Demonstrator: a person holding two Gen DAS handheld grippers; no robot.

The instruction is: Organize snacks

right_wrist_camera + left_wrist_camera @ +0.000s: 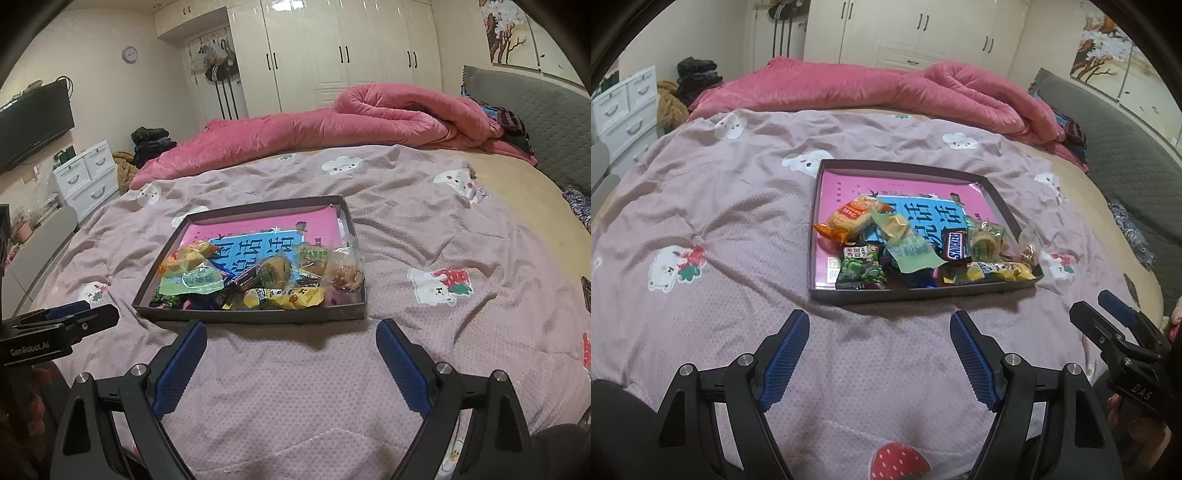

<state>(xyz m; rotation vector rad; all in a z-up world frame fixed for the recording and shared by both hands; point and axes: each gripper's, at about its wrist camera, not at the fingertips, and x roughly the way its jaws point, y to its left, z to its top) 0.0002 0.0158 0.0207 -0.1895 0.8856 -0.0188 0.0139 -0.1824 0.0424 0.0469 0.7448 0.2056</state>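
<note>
A shallow dark box (923,291) (255,316) lies on the bed with a pink and blue printed sheet in its bottom. Several wrapped snacks are piled at its near end: an orange cracker pack (849,218), a green pea pack (862,269), a Snickers bar (955,245), yellow packets (1004,272) (291,297) and a clear bag (345,271) at the right corner. My left gripper (879,328) hovers open just short of the box. My right gripper (291,338) is open too, with nothing between its fingers. Each gripper shows at the edge of the other's view.
The mauve quilt (720,221) with cartoon prints covers the bed around the box. A rolled pink duvet (886,88) lies along the far side, a grey headboard (546,110) at the right. White drawers (86,177) and a wardrobe (332,48) stand beyond.
</note>
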